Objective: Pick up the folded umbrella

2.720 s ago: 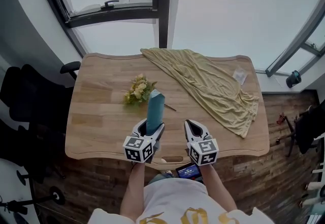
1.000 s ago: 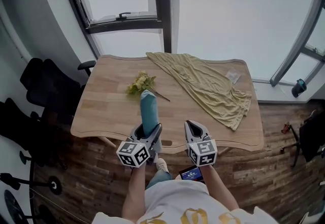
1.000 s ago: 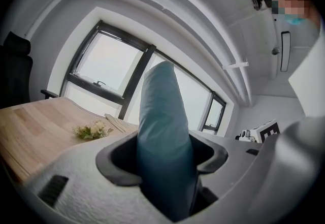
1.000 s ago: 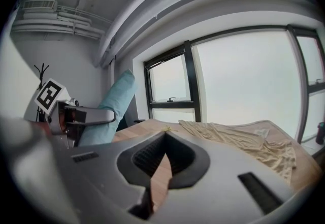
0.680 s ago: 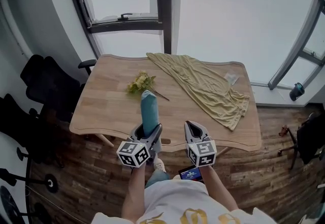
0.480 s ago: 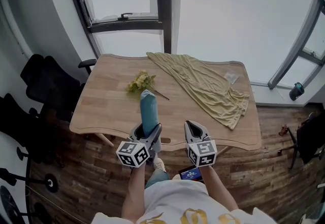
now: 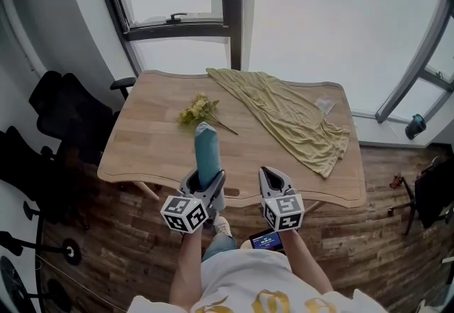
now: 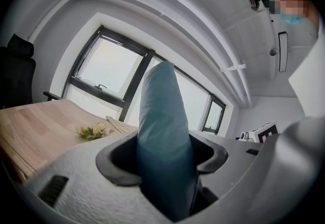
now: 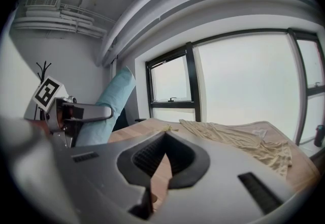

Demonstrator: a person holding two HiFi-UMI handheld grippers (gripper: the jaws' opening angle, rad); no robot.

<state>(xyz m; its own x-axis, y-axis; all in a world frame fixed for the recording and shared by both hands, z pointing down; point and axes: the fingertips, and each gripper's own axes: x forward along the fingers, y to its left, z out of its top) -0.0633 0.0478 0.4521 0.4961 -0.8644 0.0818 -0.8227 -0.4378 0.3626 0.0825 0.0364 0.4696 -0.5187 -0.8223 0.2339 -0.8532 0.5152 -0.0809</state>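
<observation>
Now your left claw (image 7: 206, 179) clamps the teal folded umbrella (image 7: 206, 150); at three o'clock, your right claw (image 7: 271, 174) sits closed, empty.

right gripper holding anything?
No: the right gripper has its jaws together with nothing between them, while the folded umbrella is clamped in the left gripper.

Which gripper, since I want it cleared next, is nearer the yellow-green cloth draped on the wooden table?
Right. The right gripper hovers by the wooden table's near edge, the yellow-green cloth ahead to its right; the left gripper, holding the teal folded umbrella, is farther left.
</observation>
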